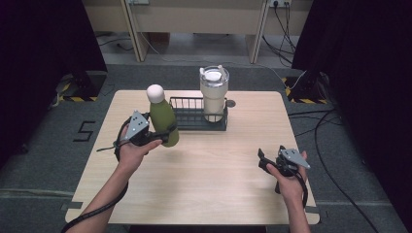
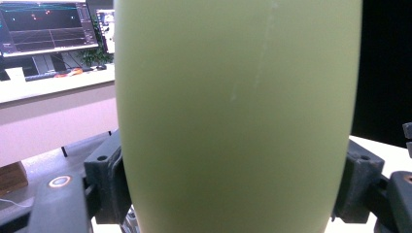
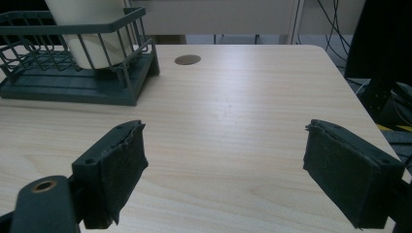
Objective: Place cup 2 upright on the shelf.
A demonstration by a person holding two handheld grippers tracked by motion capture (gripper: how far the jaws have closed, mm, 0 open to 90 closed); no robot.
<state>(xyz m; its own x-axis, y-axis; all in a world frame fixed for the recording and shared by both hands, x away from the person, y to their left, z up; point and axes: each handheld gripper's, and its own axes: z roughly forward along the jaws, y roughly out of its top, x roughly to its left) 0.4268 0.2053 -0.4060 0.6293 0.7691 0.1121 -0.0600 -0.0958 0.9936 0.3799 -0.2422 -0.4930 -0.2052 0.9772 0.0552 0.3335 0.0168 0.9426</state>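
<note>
A green bottle (image 1: 163,121) with a white cap is held upright above the left part of the wooden table (image 1: 218,189). My left gripper (image 1: 163,137) is shut on its lower body. In the left gripper view the green bottle (image 2: 238,116) sits between the two black fingers (image 2: 109,179), which press on both of its sides. My right gripper (image 1: 263,161) rests low near the table's right front. Its jaws (image 3: 223,170) stand wide open over bare wood with nothing between them.
A dark wire basket (image 1: 194,125) stands at the back middle of the table, with a cream tumbler (image 1: 214,94) upright in its right end. The basket (image 3: 73,92) and tumbler (image 3: 92,43) lie ahead and left of the right gripper. A round cable hole (image 3: 187,59) lies beyond.
</note>
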